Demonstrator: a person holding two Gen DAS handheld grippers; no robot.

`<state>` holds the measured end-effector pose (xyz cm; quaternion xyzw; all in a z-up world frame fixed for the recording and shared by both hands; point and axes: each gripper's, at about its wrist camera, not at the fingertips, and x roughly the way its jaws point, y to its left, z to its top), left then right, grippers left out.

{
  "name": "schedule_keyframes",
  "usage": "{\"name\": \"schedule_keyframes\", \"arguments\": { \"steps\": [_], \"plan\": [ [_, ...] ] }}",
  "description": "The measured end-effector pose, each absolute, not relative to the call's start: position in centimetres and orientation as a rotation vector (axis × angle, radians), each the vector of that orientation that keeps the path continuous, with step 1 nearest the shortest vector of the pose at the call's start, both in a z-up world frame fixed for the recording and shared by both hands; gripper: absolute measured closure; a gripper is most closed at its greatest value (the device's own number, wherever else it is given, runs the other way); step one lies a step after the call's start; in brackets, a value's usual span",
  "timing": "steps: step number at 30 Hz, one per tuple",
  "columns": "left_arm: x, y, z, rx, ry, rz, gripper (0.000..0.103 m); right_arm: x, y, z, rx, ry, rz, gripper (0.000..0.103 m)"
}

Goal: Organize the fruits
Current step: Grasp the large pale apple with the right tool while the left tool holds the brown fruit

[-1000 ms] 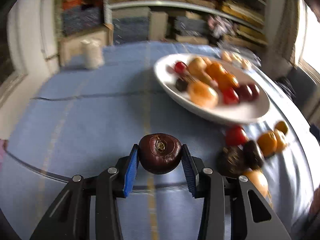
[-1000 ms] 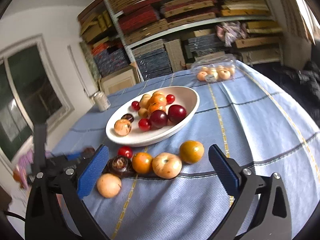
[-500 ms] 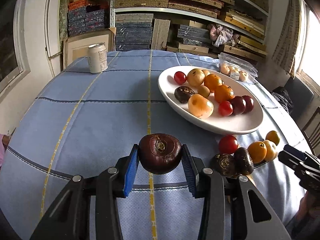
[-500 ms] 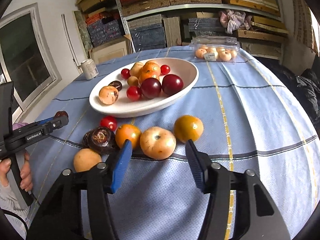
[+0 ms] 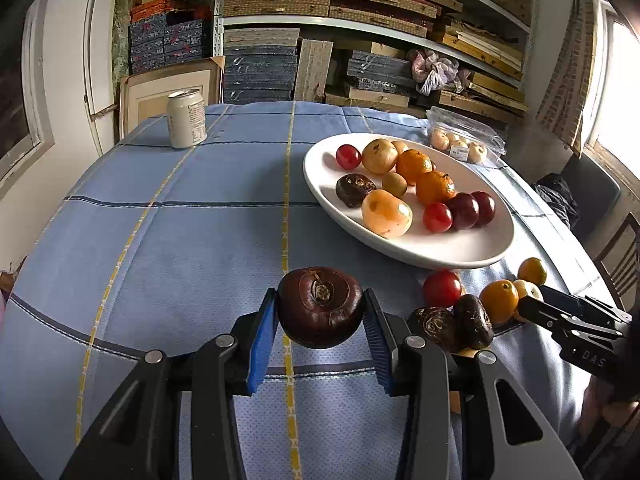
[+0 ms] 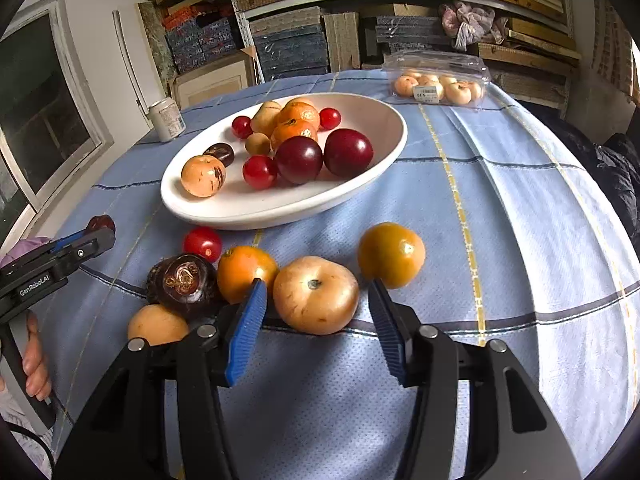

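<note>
Fig. — fruit sorting, mid-task, two wrist views. The left gripper has its blue pads pressed on both sides of a dark brown fruit, carried above the blue cloth, short of the white plate. The right gripper is closing, jaws fairly narrow, around a pale peach-coloured fruit resting on the cloth; the pads sit just beside it w/ a gap visible on each side, so no grip yet.

Step in hand, as judged: one fruit in transit to the plate, a second about to be picked. Next move calls for the right pads to meet the pale fruit squarely w/o nudging the orange fruit touching its left side, then a lift; the left needs to carry over the rim and release among the fruit already there.

Count — plate: approx. 10 fruits in the right view, some partly hidden. Loose on cloth: 6, i.e. 1 cherry tomato, 1 dark fruit, 2 orange, 2 pale. Also 1 can, 1 clear pack of fruit.
</note>
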<state>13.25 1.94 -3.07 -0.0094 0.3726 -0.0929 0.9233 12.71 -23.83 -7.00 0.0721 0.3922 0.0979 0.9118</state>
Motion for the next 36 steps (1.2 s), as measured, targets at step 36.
{"name": "schedule_keyframes", "arguments": {
  "steps": [36],
  "plan": [
    [12.4,0.6,-2.9,0.116,0.692,-0.09,0.06,13.2,-24.0,-7.6,0.195,0.85,0.253,0.059]
  ]
}}
